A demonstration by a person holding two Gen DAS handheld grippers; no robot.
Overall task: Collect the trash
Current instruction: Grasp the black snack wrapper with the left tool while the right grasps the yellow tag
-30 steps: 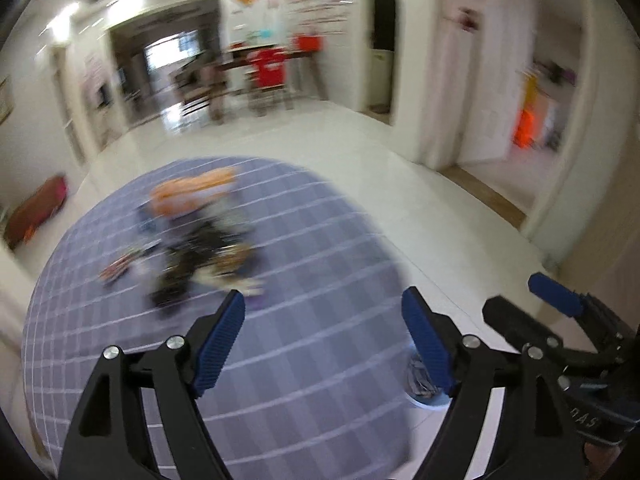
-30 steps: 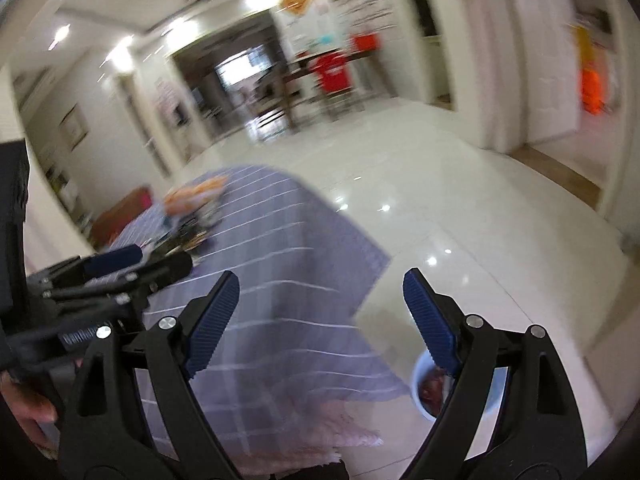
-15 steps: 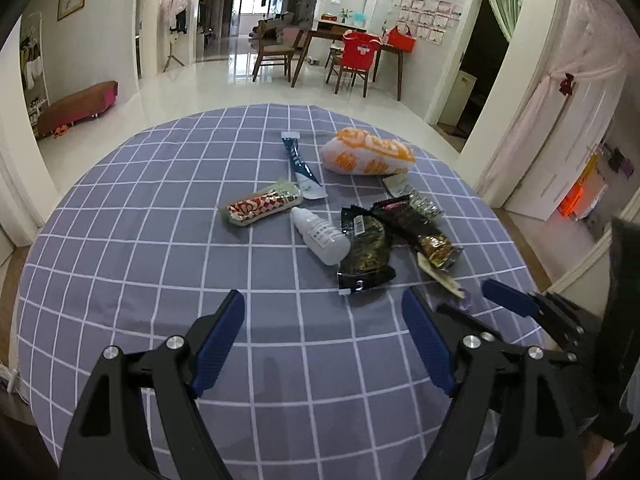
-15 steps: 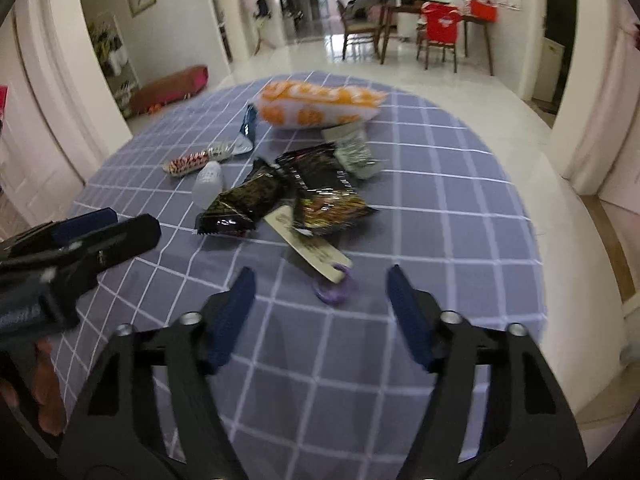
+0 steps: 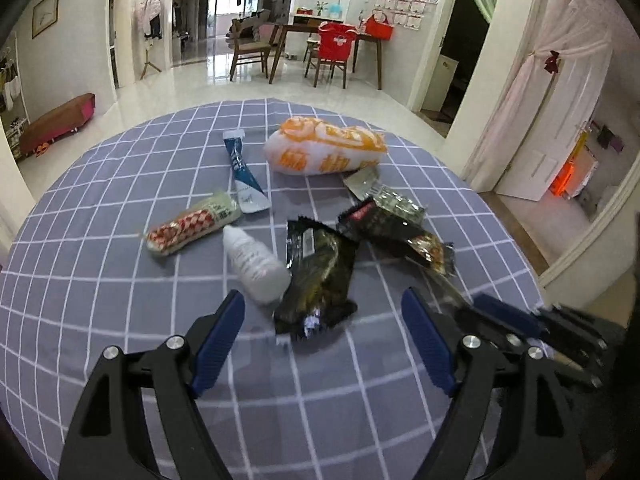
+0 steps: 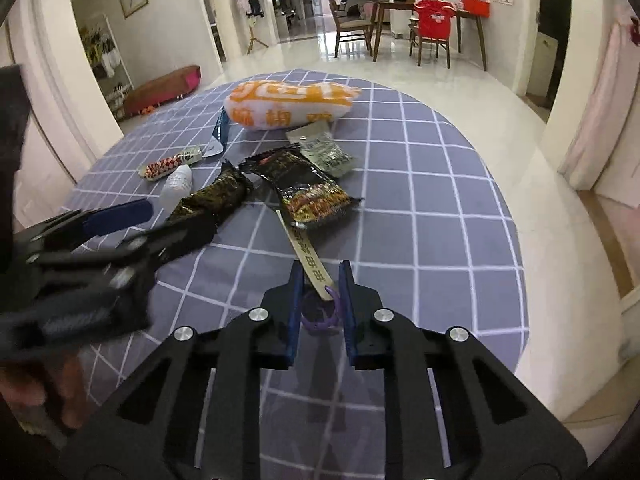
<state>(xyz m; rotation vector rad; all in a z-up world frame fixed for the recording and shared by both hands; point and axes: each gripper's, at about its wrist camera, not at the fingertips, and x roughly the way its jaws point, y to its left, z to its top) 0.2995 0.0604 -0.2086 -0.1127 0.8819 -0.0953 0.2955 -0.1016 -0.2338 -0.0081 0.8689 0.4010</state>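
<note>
Round worktop (image 5: 120, 208) under a grey-blue cloth with a white grid, trash scattered around its middle. Right tool (image 6: 320, 300) sits low at the near edge of the litter, jaws closing around a flat tan paper strip with printed characters (image 6: 308, 260) and a purple ring (image 6: 320, 316) at its near end; both lie between the blue pads, whether the pads press on them yet cannot be told. Left tool (image 5: 320, 340) hangs over the cloth with jaws wide apart, nothing between them, just short of a crinkled black-and-gold snack wrapper (image 5: 320, 272). Touching that wrapper's left side lies a small white plastic bottle (image 5: 256, 260), on its side. Farther left is a red-and-white checked candy wrapper (image 5: 192, 224), and a blue-and-white flattened tube (image 5: 244, 176) behind it. At the far side lies a puffy white bag with orange print (image 5: 324, 148). Beside it, a silvery grey foil sachet (image 6: 326, 148), and a dark wrapper with a colourful food print (image 6: 308, 188), which overlaps the far end of the tan strip. In the right wrist view a hand (image 6: 44, 392) grips the left tool's handle at lower left. Beyond the worktop, glossy white floor (image 6: 460, 80) and a wooden dining table with chairs (image 6: 420, 20), well apart.
</note>
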